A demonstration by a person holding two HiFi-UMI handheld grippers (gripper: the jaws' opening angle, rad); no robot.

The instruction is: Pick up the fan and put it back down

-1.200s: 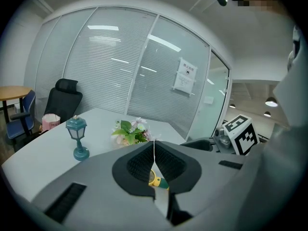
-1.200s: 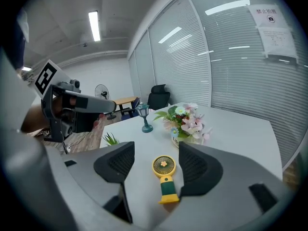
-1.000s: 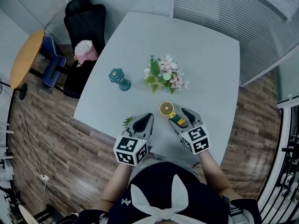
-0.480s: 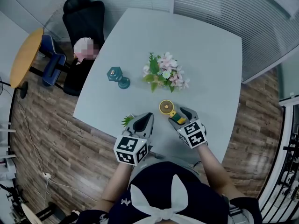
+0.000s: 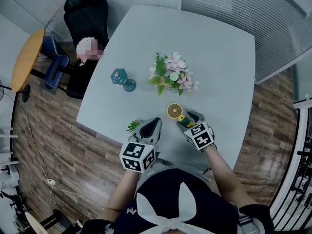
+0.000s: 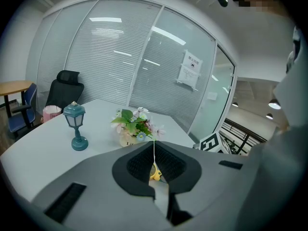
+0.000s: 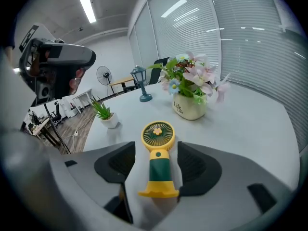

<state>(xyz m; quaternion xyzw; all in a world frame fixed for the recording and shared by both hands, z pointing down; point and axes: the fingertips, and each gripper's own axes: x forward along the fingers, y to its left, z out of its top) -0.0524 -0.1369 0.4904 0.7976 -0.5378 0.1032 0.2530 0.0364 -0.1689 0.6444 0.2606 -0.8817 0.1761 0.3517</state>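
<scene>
We see the fan [image 7: 157, 163] lying flat on the white worktop [image 5: 219, 57]. Its round yellow head points away from the person, towards the flower pot [image 5: 173, 76], and its yellow base is nearest to the person. The right gripper [image 5: 189, 120] is low over the worktop with its jaws wide apart. The green handle of the fan lies between them, with a gap on each side, so the jaws have no hold of it. The left gripper [image 5: 149, 127] is just beside it, on the left, and its jaws are pressed together with nothing between them. A small green plant [image 5: 133, 126] stands close to the left gripper, at the worktop edge. A teal lamp [image 5: 122, 80] stands further away, to the left of the flower pot.
</scene>
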